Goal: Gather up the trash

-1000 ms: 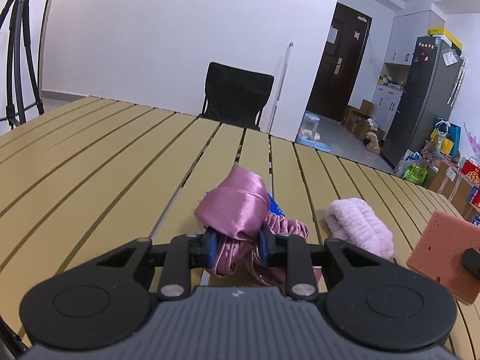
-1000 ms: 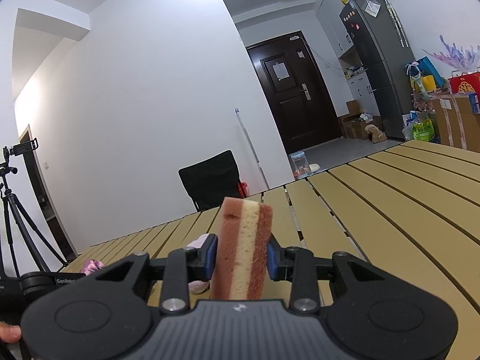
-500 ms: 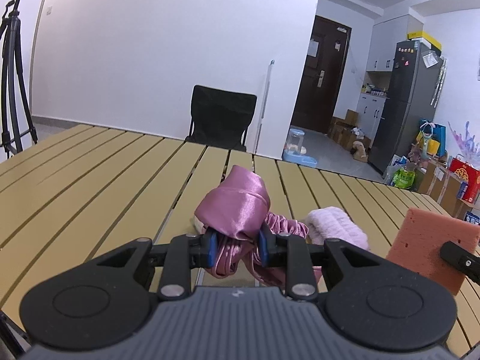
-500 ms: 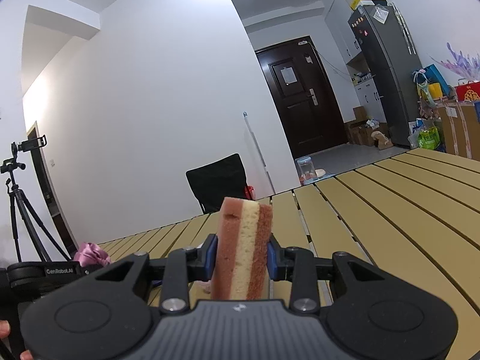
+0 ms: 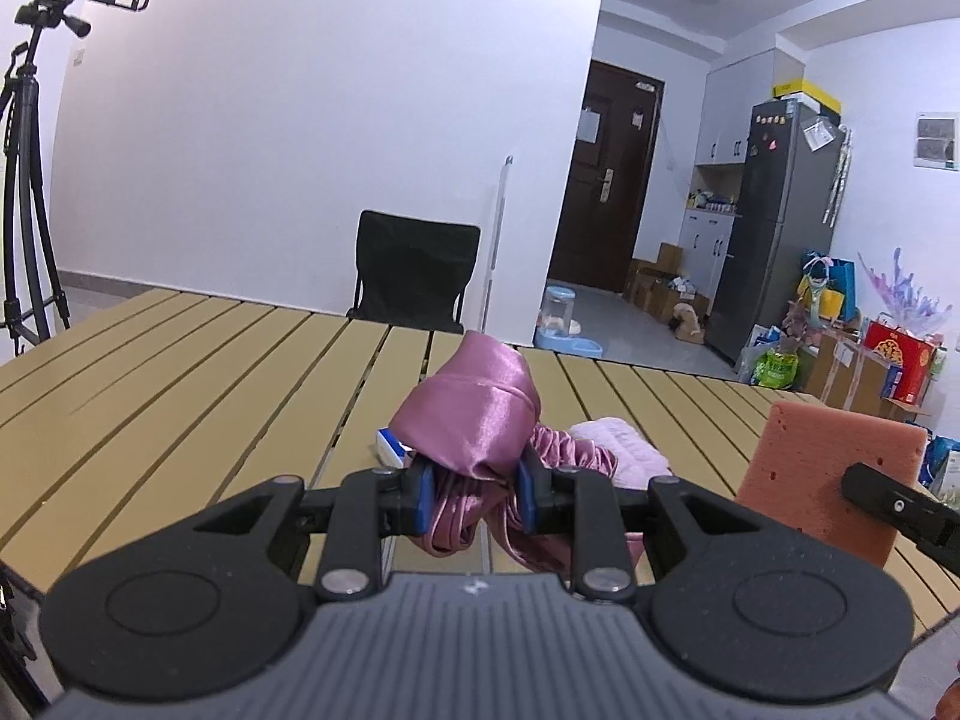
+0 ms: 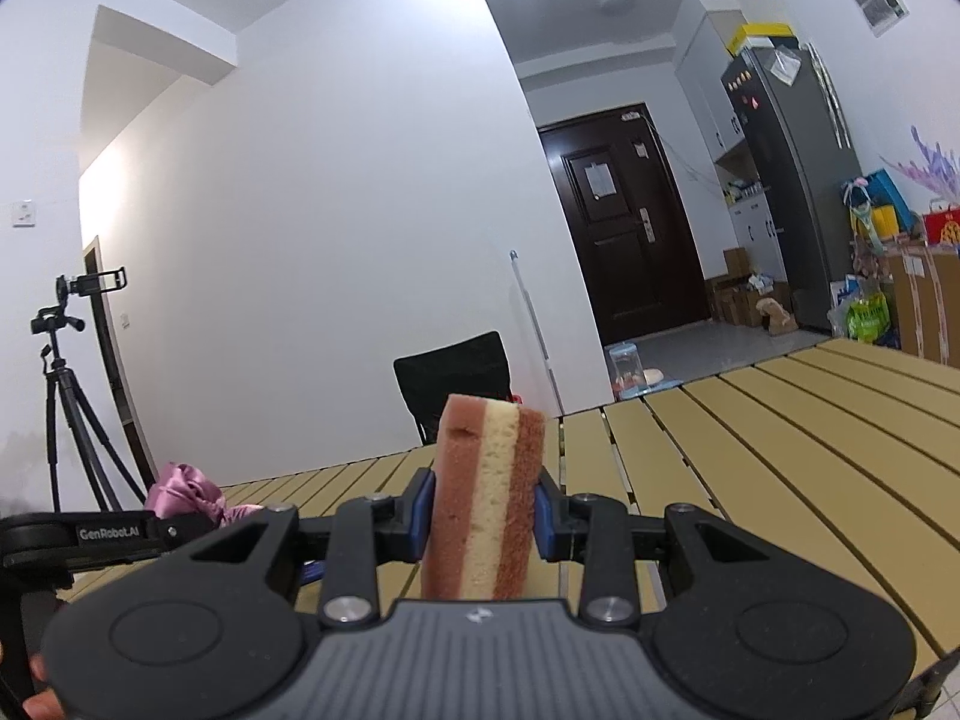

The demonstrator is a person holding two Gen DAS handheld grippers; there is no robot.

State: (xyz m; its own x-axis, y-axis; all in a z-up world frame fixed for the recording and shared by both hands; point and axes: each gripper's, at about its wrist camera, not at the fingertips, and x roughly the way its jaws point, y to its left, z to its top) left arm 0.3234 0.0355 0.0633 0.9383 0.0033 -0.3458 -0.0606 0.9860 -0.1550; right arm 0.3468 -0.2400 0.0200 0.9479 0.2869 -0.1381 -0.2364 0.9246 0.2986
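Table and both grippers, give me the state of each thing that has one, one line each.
left gripper: shut on the satin cloth
satin cloth: bunched, held
right gripper: shut on the sponge
sponge: upright on edge, held
fluffy pink cloth: lying on the table
dark door: closed

Black left gripper (image 5: 472,495), blue-padded fingers (image 5: 422,495), silver screws (lettered "GenRobot.AI", apparently)

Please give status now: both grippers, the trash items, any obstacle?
Left gripper shut on pink satin cloth, lifted. Right gripper shut on layered sponge, upright. Fluffy pink item lies on slatted table. No obstacle seen.
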